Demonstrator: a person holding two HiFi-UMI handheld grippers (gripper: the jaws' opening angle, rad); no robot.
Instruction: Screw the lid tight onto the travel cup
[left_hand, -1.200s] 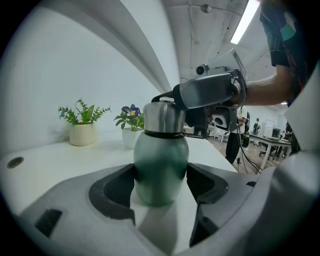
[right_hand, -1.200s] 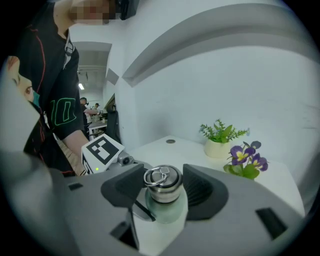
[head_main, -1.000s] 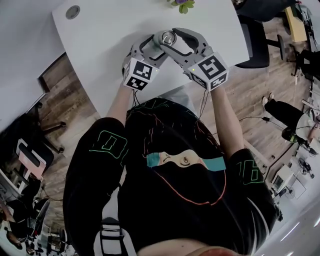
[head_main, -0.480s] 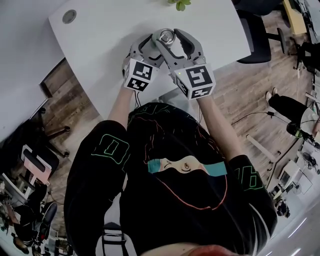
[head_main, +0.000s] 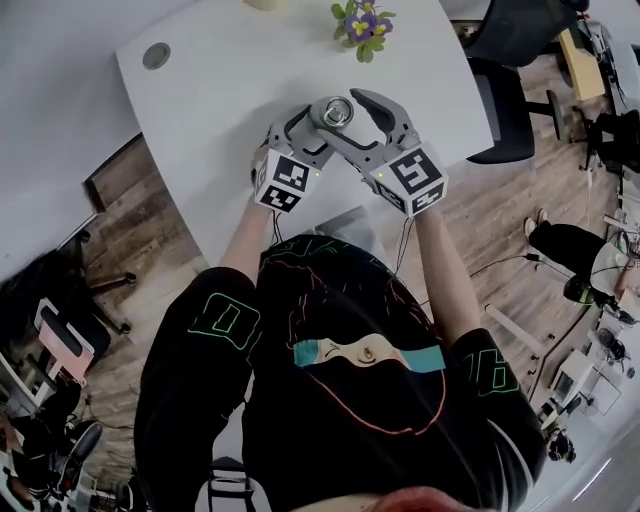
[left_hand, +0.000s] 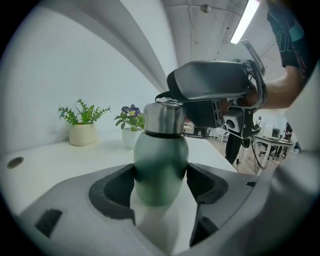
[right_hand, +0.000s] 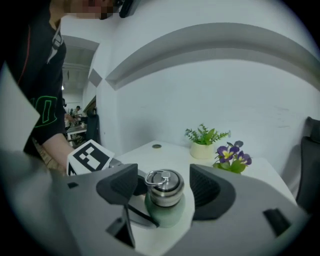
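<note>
At the near edge of the white table (head_main: 230, 80), my left tongs (left_hand: 160, 186) are pinched on the green belly of the travel cup (left_hand: 160, 160), both pads pressed against its sides. My right tongs (right_hand: 164, 186) come in from the right at lid height. Their jaws have just been opening and now stand spread, with the steel lid (right_hand: 165, 194) between them and a gap showing on each side, narrower on the left. The cup stands upright and appears to rest on the table, close in front of me, with the lid seated on its neck. The two plant pots (right_hand: 204, 146) stand well apart from it, toward the far edge. Assessment: this reads as a re-grip between turns. To do it well, the right jaws should close squarely on the smooth steel wall of the lid, below the carry ring (right_hand: 156, 176), so that the ring does not catch a pad. The turn should run about the cup's own upright line, while the left hold stays firm enough that the body does not spin with it. Turning should end when the lid resists, without forcing it. Not verified: the thread is covered, and only a dark band shows at the joint, so how much travel is left cannot be told. The cup's base is hidden behind my left tongs.
</note>
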